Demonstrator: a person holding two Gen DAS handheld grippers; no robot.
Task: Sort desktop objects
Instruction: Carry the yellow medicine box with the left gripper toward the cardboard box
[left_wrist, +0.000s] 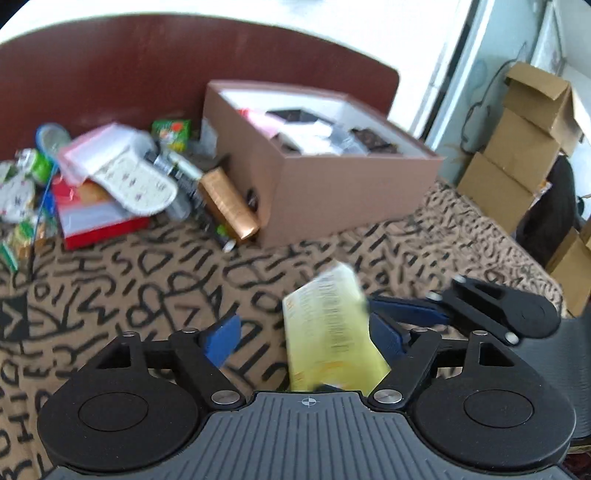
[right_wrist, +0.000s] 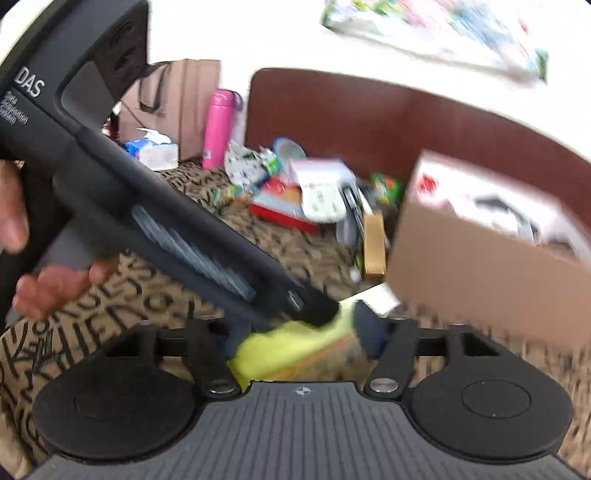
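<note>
The left tongs (left_wrist: 301, 332) stand wide around a yellow packet (left_wrist: 328, 332), whose right edge lies against the right pad while the left pad stands clear. The right tongs (right_wrist: 295, 332) also straddle the packet (right_wrist: 291, 350), but blur hides whether their pads press it. The patterned surface (left_wrist: 147, 280) lies bare between the tongs and the far clutter: an open brown box (left_wrist: 332, 192) far right, a heap of packets (left_wrist: 110, 177) far left beside it.

open brown box (left_wrist: 332, 192): 1; yellow packet (left_wrist: 328, 332): 1; pink bottle (right_wrist: 218, 129): 1
</note>
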